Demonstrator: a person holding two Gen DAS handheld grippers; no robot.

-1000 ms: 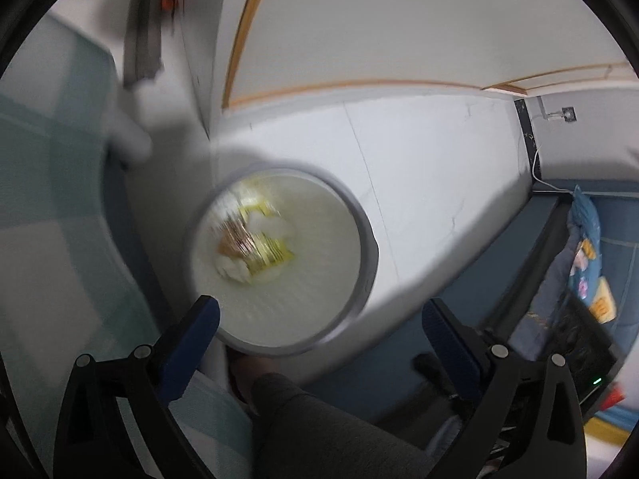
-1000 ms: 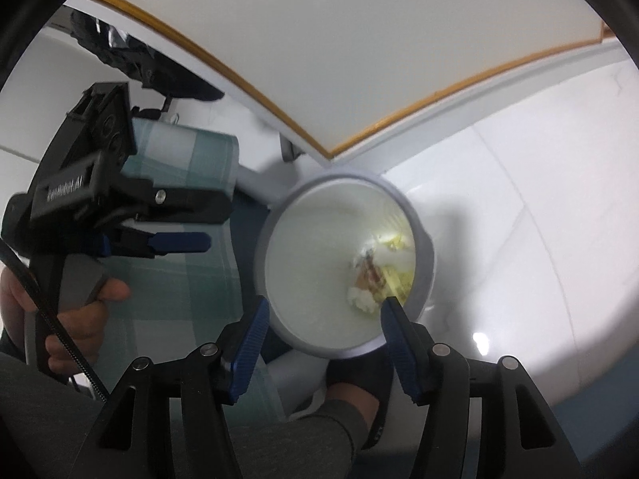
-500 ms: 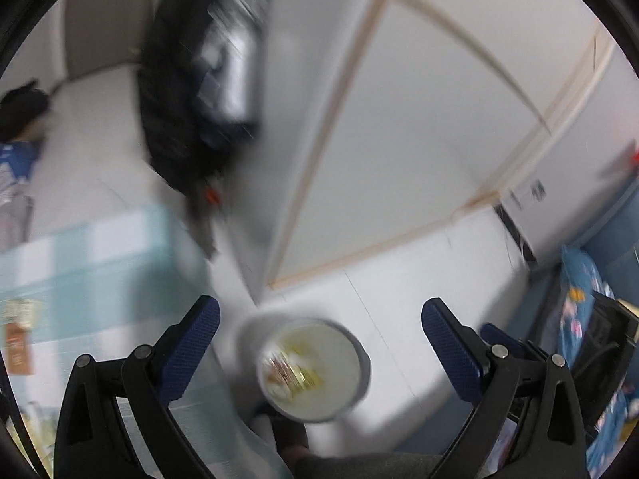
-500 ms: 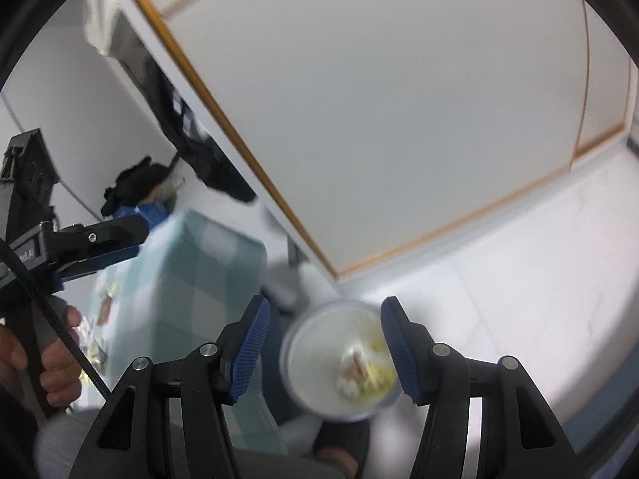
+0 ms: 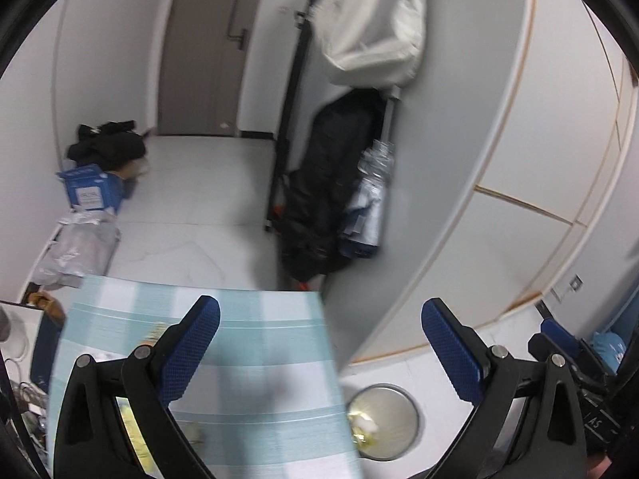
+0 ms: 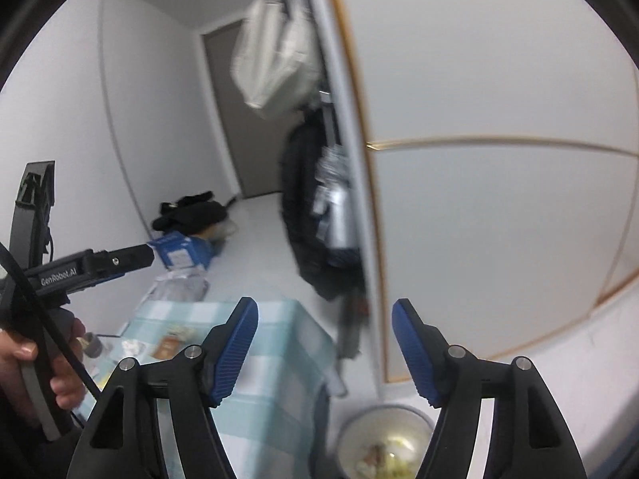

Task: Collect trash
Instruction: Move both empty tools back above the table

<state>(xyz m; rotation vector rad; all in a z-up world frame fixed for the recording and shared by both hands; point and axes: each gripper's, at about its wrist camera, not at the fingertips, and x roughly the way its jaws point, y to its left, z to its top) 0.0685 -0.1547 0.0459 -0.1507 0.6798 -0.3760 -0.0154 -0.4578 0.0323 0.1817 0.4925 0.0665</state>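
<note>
Jaws of both grippers empty, apparently raised above bin.

White lettering "GenRobot.AI" runs along the black body of the left gripper; no other print is legible.

Both tools point slightly downward with nothing between their jaws. The left tool gapes wide; the right tool has just been opening further.

Checked cloth tablecloth, metal-rimmed bin
</note>
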